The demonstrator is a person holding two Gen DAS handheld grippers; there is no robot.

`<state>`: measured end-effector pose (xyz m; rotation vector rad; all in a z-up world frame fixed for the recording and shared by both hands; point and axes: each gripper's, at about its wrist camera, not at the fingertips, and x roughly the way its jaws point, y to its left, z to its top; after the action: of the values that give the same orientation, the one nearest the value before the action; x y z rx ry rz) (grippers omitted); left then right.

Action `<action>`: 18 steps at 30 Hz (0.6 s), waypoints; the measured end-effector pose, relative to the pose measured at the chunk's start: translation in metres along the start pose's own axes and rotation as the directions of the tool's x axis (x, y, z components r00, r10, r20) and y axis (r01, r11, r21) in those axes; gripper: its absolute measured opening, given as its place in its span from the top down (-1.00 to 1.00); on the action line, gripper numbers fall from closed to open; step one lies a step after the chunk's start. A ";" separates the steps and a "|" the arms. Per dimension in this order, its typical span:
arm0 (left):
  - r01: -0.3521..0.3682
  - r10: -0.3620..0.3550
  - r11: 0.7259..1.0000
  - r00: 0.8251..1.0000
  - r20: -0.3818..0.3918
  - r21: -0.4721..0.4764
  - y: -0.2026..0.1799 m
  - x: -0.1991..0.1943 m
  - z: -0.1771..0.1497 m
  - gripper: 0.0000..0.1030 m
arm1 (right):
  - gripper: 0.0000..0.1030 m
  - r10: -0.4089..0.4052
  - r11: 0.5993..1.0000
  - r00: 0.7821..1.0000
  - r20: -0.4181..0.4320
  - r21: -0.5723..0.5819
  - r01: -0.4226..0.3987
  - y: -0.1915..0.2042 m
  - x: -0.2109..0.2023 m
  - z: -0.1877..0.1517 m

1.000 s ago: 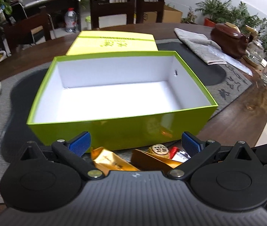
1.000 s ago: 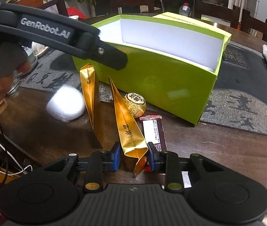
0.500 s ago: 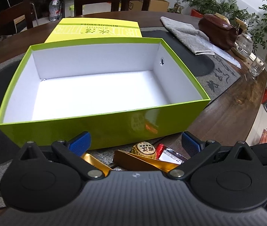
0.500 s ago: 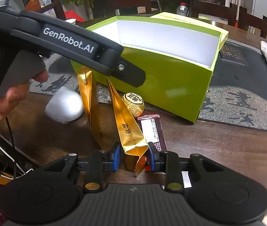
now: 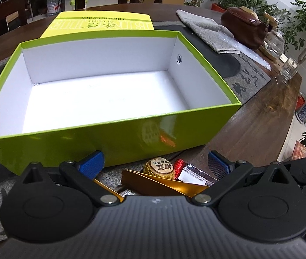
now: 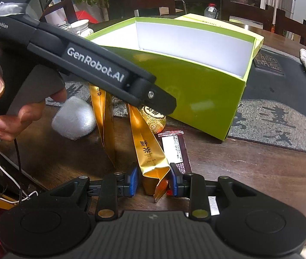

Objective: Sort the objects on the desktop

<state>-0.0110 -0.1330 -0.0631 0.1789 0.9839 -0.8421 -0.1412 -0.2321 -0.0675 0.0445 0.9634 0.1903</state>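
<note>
An open lime-green box [image 5: 114, 138] with a bare white inside stands on the table. In front of it lie two gold tea packets, a gold foil ball [image 6: 154, 118], a dark red packet [image 6: 174, 149] and a silver foil lump [image 6: 74, 120]. My right gripper [image 6: 154, 181] is shut on the near end of one gold tea packet [image 6: 146, 146], which still lies on the table. The other gold packet [image 6: 104, 116] lies to its left. My left gripper [image 5: 154, 164] hangs open above the gold ball [image 5: 159, 169], close to the box's front wall.
The box's green lid [image 5: 101, 22] lies behind it. A grey cloth [image 5: 204, 29], a brown teapot [image 5: 243, 27] and glassware [image 5: 288, 68] sit at the far right. A hand [image 6: 12, 116] holds the left gripper's black body [image 6: 101, 69], which crosses the right wrist view. Chairs stand beyond the table.
The left gripper has moved forward and to the right, over the gold ball and nearer the box. The right gripper has stayed shut on the gold packet.
</note>
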 end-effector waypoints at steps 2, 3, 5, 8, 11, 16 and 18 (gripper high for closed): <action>0.024 -0.024 1.000 1.000 -0.001 0.000 0.000 0.000 0.000 -0.74 | 0.44 -0.003 1.000 1.000 -0.002 -0.008 0.003 0.001 0.000 0.000; 0.033 -0.033 0.999 0.999 -0.001 0.000 -0.001 -0.001 0.000 -0.71 | 0.45 -0.005 1.000 1.000 -0.003 -0.013 0.005 0.001 0.000 0.000; 0.045 -0.045 0.999 0.999 0.002 0.002 -0.001 -0.002 0.000 -0.61 | 0.45 -0.012 1.000 1.000 -0.001 -0.026 0.012 0.003 -0.001 0.000; 0.047 -0.047 0.999 0.999 -0.001 0.001 -0.001 -0.003 -0.001 -0.60 | 0.45 -0.018 0.999 1.000 -0.001 -0.036 0.018 0.004 -0.001 0.001; 0.033 -0.033 0.999 0.999 -0.001 0.000 0.000 -0.003 -0.003 -0.60 | 0.45 -0.021 0.999 1.000 -0.002 -0.033 0.021 0.004 0.000 -0.001; 0.022 -0.022 1.000 1.000 -0.006 -0.011 0.004 -0.003 -0.004 -0.60 | 0.45 -0.020 1.000 1.000 0.002 -0.010 0.020 0.000 0.000 -0.002; 0.030 -0.031 0.999 0.999 -0.015 -0.011 0.004 -0.001 -0.004 -0.60 | 0.45 -0.019 1.000 1.000 0.003 -0.007 0.019 -0.001 0.000 -0.002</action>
<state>-0.0114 -0.1275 -0.0653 0.1615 1.0070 -0.8643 -0.1425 -0.2333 -0.0685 0.0297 0.9595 0.1763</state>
